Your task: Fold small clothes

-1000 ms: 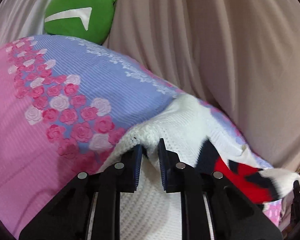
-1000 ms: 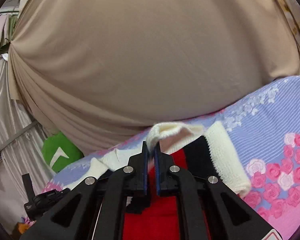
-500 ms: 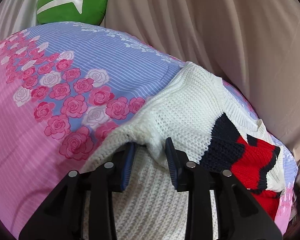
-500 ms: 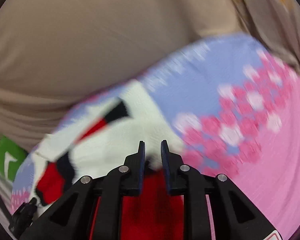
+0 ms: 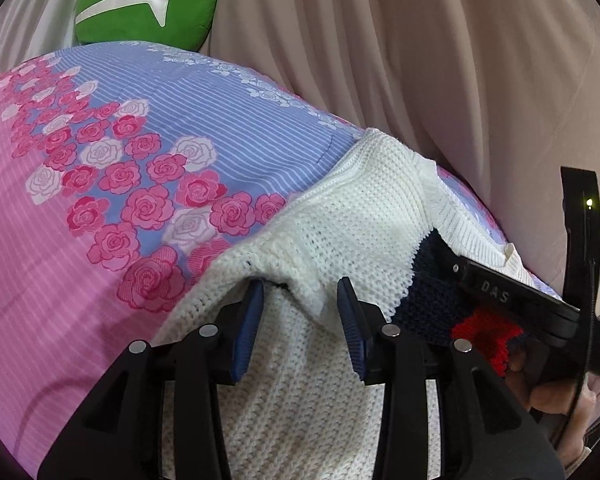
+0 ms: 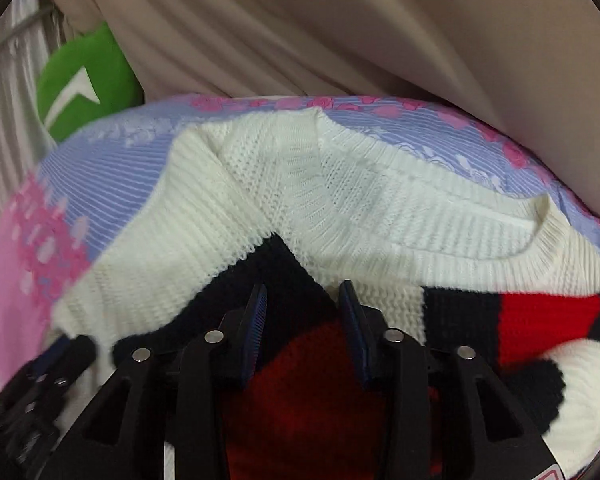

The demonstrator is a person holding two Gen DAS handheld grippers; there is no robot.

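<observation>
A small white knit sweater (image 5: pixel 364 216) with navy and red blocks lies on the floral bedsheet (image 5: pixel 100 168). In the left wrist view my left gripper (image 5: pixel 300 292) is open, its blue-padded fingers either side of a raised white fold of the sweater. In the right wrist view the sweater (image 6: pixel 340 200) lies spread with its ribbed neckline at the far right. My right gripper (image 6: pixel 302 296) is open just above the navy and red part, holding nothing. The right gripper's body also shows in the left wrist view (image 5: pixel 540 304) at the right.
A green cushion (image 5: pixel 144 4) with a white mark sits at the back left of the bed. A beige curtain (image 5: pixel 440 60) hangs behind the bed. The pink part of the sheet (image 5: pixel 32 300) stretches to the left.
Both grippers have opened and let go of the sweater. The lifted part has come down, and the sweater now lies on the bed. The right gripper has swung in close over it.
</observation>
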